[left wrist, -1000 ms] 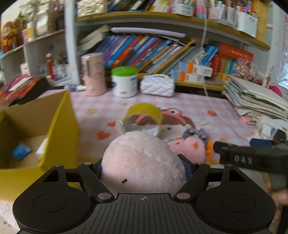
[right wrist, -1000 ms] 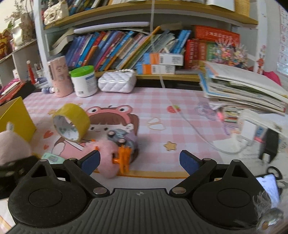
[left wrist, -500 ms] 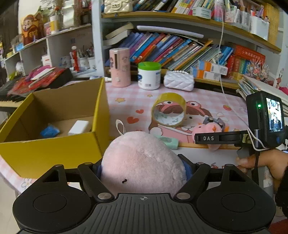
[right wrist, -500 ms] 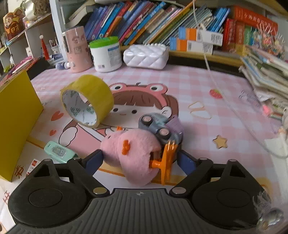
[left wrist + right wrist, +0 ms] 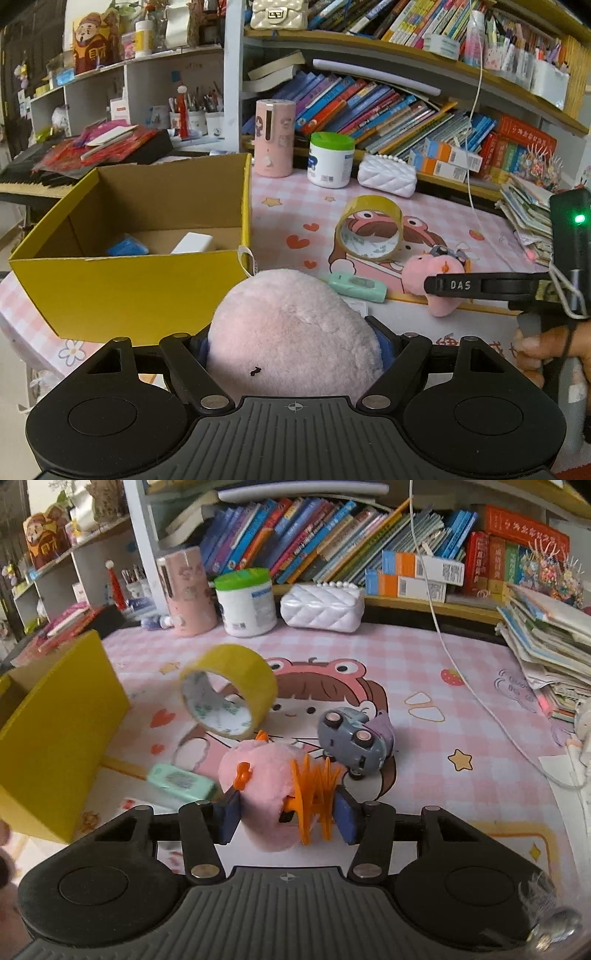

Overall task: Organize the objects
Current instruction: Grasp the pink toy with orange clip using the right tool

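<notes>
The left fingers (image 5: 293,343) grip a soft, light pink plush ball (image 5: 291,332); the right fingers (image 5: 286,821) have just been closing around a squashy pink toy (image 5: 264,775), its stiff orange clip (image 5: 314,790) between them.

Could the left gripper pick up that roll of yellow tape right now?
Probably not: the left gripper is already full, its jaws clamped on a pink plush ball. The yellow tape roll stands unobstructed on the mat, but the ball would have to go first.

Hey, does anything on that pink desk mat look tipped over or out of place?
Yes: the small grey-blue toy car lies tipped with its wheels showing, and the yellow roll of packing tape stands on its edge, so it might roll.
</notes>
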Demonstrator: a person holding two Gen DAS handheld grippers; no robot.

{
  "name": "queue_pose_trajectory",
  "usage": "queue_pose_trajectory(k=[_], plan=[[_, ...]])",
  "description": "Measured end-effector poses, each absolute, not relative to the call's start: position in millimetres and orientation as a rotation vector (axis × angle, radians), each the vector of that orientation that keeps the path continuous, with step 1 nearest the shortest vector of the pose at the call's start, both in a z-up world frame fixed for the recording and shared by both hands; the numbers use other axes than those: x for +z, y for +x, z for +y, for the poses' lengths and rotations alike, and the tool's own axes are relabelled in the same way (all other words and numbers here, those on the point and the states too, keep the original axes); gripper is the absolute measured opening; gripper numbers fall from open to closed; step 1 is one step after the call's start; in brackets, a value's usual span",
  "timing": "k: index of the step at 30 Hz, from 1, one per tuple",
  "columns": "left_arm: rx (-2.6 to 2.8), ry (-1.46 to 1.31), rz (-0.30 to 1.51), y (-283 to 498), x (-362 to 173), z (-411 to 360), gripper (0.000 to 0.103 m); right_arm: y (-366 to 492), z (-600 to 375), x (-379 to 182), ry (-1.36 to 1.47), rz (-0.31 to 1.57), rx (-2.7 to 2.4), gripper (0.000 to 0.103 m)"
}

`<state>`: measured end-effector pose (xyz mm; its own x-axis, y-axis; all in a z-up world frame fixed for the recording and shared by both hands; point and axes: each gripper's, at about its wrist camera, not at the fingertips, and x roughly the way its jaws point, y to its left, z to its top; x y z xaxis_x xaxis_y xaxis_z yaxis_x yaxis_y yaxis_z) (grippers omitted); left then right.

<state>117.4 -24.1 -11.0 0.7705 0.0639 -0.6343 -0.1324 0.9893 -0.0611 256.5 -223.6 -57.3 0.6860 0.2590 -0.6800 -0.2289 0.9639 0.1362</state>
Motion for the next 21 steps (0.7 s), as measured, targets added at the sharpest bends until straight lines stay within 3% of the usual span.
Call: queue_pose_trajectory(k=[21], plan=[[0.184,-0.184,0.627,18,1,63,0.079,93,-125,5,-0.020,0.657,0.372,0.049]])
